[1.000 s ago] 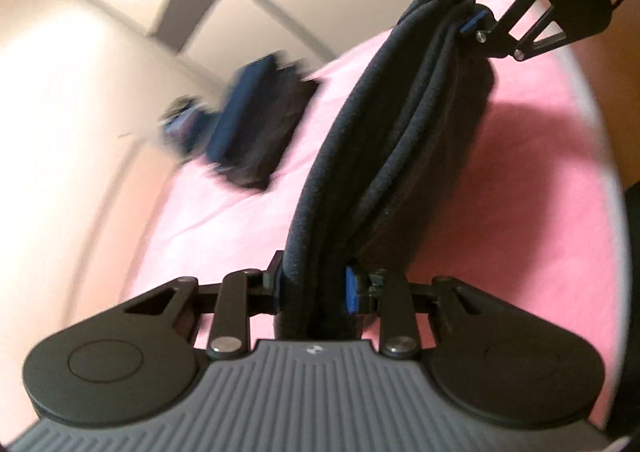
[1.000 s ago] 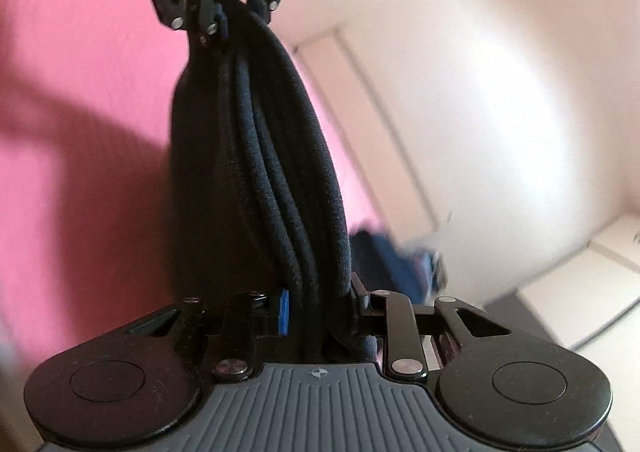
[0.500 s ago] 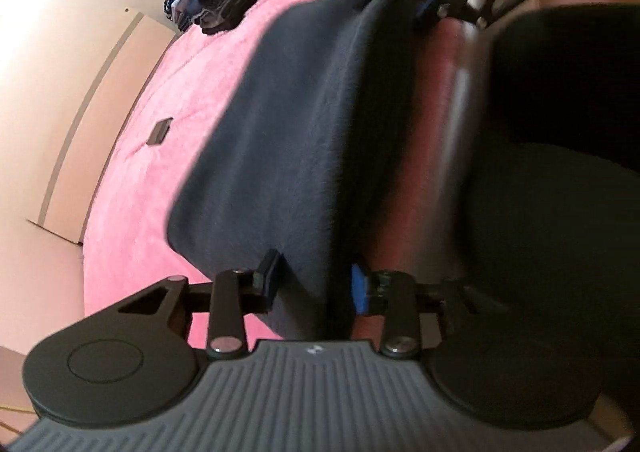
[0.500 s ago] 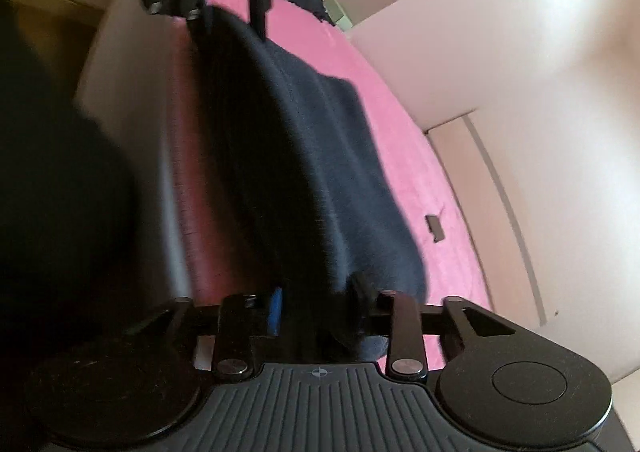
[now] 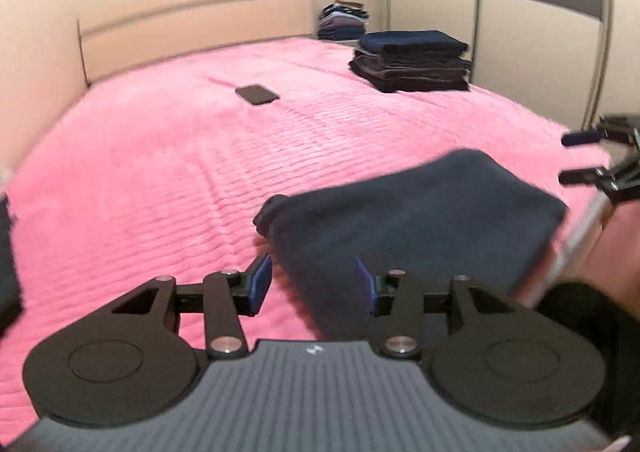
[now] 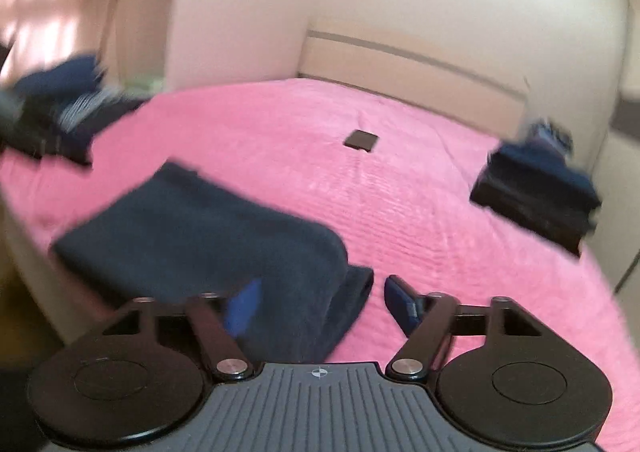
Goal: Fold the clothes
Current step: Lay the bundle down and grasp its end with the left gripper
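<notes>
A folded dark navy garment (image 5: 420,212) lies flat on the pink bed (image 5: 160,172). My left gripper (image 5: 314,286) sits at its near edge. The jaws are opening, the cloth's edge lies between them, and the blue pads (image 5: 262,284) do not press on it. In the right wrist view the same garment (image 6: 192,228) has one end between the jaws of my right gripper (image 6: 322,304). Those jaws are opening wide and stand clear of the cloth. The right gripper (image 5: 580,158) also shows at the far right of the left wrist view, its fingers apart.
A stack of folded dark clothes (image 5: 412,60) stands at the bed's far right, with another pile (image 5: 344,20) beyond it by the wardrobe (image 5: 520,12). A flat black object (image 5: 256,94) lies mid-bed. Unfolded clothes (image 6: 60,108) are heaped at the left. A person's arm (image 5: 624,244) is at the right.
Earlier the garment hung gripped between both grippers. Now it lies flat on the bed, both pairs of jaws have spread off it, and both views have rolled level.
</notes>
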Action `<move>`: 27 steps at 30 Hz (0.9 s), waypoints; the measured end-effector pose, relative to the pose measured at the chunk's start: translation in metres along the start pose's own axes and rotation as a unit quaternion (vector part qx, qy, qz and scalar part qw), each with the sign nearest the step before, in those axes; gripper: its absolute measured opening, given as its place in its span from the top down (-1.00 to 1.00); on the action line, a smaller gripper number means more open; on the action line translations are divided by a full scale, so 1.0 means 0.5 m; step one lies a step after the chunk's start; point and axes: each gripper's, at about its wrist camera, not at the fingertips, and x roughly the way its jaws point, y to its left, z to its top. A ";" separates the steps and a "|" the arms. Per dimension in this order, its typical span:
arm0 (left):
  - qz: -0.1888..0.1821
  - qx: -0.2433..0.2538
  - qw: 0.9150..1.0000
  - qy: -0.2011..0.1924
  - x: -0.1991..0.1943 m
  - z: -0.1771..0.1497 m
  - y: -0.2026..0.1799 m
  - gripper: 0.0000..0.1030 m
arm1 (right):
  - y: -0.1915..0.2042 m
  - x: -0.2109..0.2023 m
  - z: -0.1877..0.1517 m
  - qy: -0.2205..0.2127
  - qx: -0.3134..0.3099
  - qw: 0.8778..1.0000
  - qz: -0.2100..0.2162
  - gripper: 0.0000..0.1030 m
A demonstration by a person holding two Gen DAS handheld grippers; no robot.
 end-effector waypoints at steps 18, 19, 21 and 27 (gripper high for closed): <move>-0.036 0.024 0.998 0.046 0.255 0.055 0.013 0.13 | -0.190 0.135 0.013 0.062 0.275 0.958 0.055 0.35; -0.034 0.030 0.998 0.052 0.268 0.051 0.009 0.11 | -0.197 0.150 -0.003 0.073 0.281 0.955 0.058 0.32; -0.029 0.036 0.997 0.057 0.283 0.047 0.004 0.07 | -0.209 0.173 -0.030 0.089 0.289 0.951 0.061 0.06; -0.009 0.050 0.998 0.046 0.237 0.064 -0.005 0.18 | -0.165 0.062 0.007 0.012 0.206 0.978 0.025 -0.23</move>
